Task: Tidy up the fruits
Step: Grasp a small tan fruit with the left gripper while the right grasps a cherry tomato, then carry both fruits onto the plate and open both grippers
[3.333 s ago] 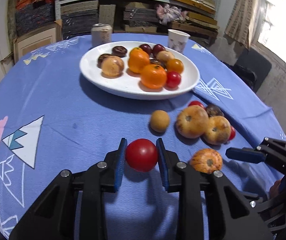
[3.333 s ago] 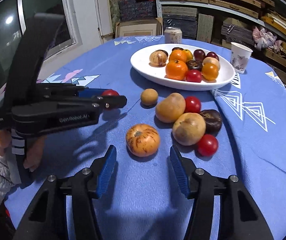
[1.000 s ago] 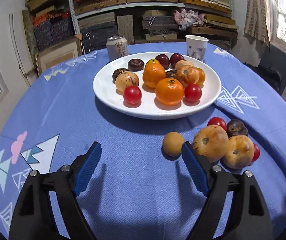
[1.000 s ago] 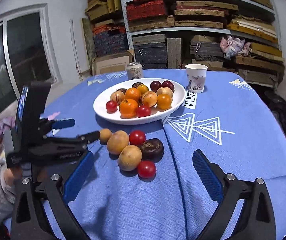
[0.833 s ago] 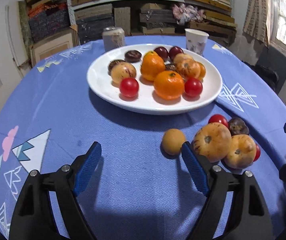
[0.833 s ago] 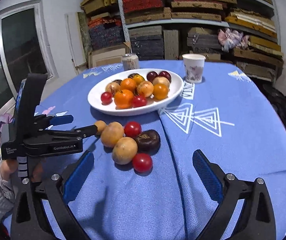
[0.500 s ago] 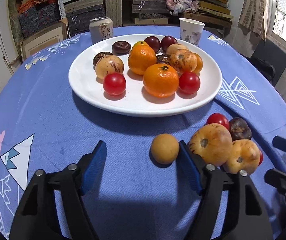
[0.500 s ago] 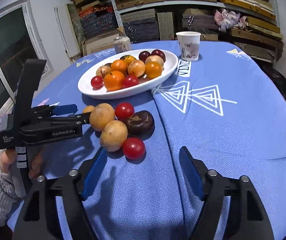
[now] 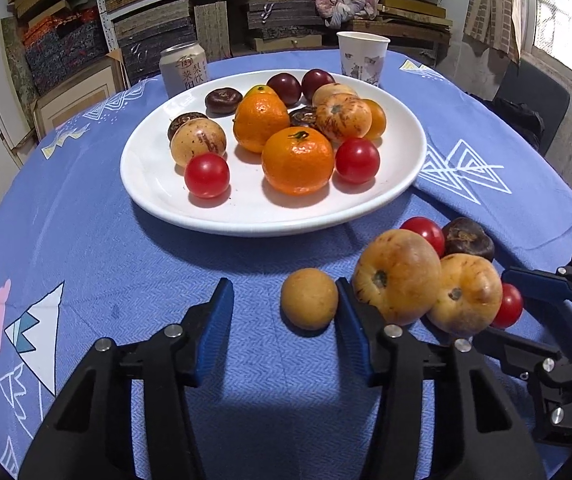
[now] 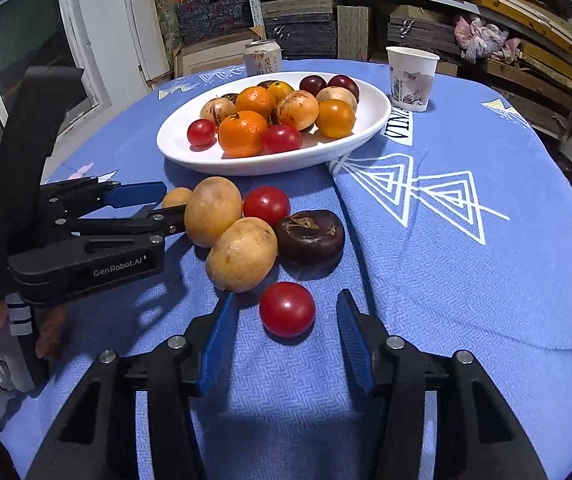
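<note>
Round desk (image 9: 86, 240) under blue cloth, white plate (image 9: 158, 184) heaped with fruit at centre. Left tool (image 9: 284, 312) closing around small tan fruit (image 9: 309, 298), far pad clear. Right tool (image 10: 284, 320) closing around red tomato (image 10: 287, 309), pads clear.

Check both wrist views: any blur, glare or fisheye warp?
Left wrist view: sharp, dark vignette corners, bright window glare top right, soft shadow under the white oval plate. Right wrist view: sharp, shelves bowed by fisheye, gripper shadows on the blue patterned tablecloth.
</note>
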`<action>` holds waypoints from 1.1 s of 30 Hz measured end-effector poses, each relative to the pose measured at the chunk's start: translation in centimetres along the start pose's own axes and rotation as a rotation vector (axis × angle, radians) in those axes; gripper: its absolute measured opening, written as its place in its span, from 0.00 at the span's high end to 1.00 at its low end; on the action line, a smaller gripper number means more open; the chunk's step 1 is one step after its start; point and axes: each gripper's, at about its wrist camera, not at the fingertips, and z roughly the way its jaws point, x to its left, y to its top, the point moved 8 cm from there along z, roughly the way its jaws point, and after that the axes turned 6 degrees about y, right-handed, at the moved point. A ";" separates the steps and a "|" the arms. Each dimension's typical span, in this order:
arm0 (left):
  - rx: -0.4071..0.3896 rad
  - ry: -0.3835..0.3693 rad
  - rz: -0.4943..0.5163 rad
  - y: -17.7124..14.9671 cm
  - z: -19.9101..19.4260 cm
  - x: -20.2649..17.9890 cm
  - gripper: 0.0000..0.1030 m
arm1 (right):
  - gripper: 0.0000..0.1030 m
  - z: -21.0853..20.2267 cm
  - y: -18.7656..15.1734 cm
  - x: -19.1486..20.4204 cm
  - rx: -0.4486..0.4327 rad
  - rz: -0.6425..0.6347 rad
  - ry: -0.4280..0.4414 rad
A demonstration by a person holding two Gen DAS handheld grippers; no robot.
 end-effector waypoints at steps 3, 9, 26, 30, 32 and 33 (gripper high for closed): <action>-0.004 0.002 0.012 0.0 -0.1 -0.2 0.55 | 0.61 -0.1 0.1 -0.2 -0.004 0.008 0.003; -0.023 -0.014 0.017 0.1 -0.6 -0.4 0.74 | 0.75 -0.4 -0.1 -0.2 -0.010 0.015 0.038; -0.128 0.000 -0.114 6.5 -3.7 5.5 0.75 | 0.75 -4.7 9.7 -1.3 -0.146 0.033 0.102; -0.122 0.035 -0.147 9.0 -1.6 7.4 0.75 | 0.75 -1.6 13.7 -2.2 -0.137 0.079 0.120; -0.101 0.048 -0.148 9.7 0.0 7.9 0.75 | 0.75 0.5 15.2 -2.6 -0.118 0.113 0.137; -0.090 0.056 -0.148 10.1 1.0 8.2 0.75 | 0.75 1.3 15.8 -2.6 -0.115 0.118 0.137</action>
